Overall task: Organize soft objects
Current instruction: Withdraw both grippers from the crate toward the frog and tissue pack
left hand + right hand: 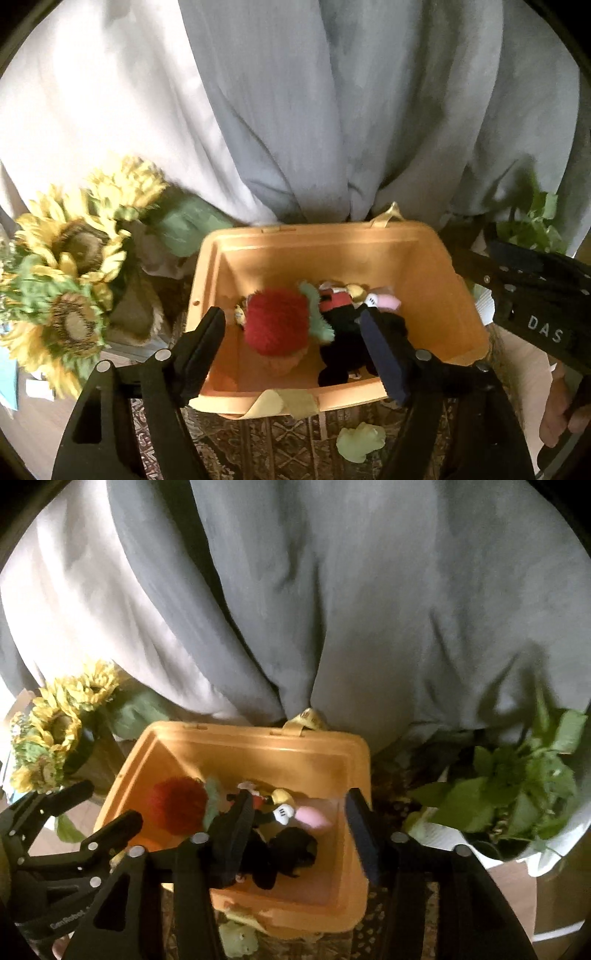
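An orange plastic bin (436, 295) stands on a patterned cloth. In it lie a red fuzzy plush (277, 321) with green trim and a black mouse plush (347, 354) with a pink piece (388, 302). My left gripper (295, 347) is open and empty above the bin's near side. My right gripper (301, 834) is open and empty above the bin (258, 746), over the mouse plush (284, 853); the red plush (177, 805) lies to its left. A pale green soft toy (360, 441) lies on the cloth outside the bin, also in the right wrist view (238, 939).
Artificial sunflowers (74, 258) stand left of the bin. A leafy potted plant (517, 794) in a white wrap stands on the right. A grey curtain (332, 110) hangs behind. The right gripper's body (535, 314) shows at the right edge of the left view.
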`<state>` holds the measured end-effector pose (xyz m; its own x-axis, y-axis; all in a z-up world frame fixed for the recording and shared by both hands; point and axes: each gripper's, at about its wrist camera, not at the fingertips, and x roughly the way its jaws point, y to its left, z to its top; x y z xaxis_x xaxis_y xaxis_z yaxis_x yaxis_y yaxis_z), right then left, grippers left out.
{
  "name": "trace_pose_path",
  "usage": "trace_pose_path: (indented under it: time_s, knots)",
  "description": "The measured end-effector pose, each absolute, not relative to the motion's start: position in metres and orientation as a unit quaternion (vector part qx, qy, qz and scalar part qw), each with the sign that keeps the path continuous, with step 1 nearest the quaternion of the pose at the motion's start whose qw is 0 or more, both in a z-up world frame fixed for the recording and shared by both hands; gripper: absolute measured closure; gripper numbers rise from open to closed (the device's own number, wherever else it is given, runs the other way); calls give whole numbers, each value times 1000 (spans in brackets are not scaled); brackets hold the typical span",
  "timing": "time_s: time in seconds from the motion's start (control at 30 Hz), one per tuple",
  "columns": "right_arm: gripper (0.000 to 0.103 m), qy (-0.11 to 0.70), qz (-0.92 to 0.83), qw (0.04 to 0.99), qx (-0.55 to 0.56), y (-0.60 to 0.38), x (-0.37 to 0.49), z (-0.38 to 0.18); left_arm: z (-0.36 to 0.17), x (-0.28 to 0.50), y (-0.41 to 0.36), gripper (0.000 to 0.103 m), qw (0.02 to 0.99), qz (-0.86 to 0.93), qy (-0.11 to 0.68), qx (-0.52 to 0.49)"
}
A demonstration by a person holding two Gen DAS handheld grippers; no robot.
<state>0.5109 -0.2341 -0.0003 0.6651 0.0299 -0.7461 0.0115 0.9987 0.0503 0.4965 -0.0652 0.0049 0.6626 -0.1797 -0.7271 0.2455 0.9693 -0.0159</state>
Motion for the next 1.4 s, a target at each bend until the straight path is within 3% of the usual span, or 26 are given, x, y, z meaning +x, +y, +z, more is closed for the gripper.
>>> trace_pose_path:
  time_s: [0.23,0.57,1.4]
  knots:
    - [36,366,-11,930,15,-233,476,21,24,466,-64,14,934,-110,337,48]
    - [24,309,-52,949,23,-239,422,38,40,414,-63,5,957,-106,264,65]
    - [24,307,-156,937,56,-248,302,0,-5,328,-67,4,946,-176,256,90]
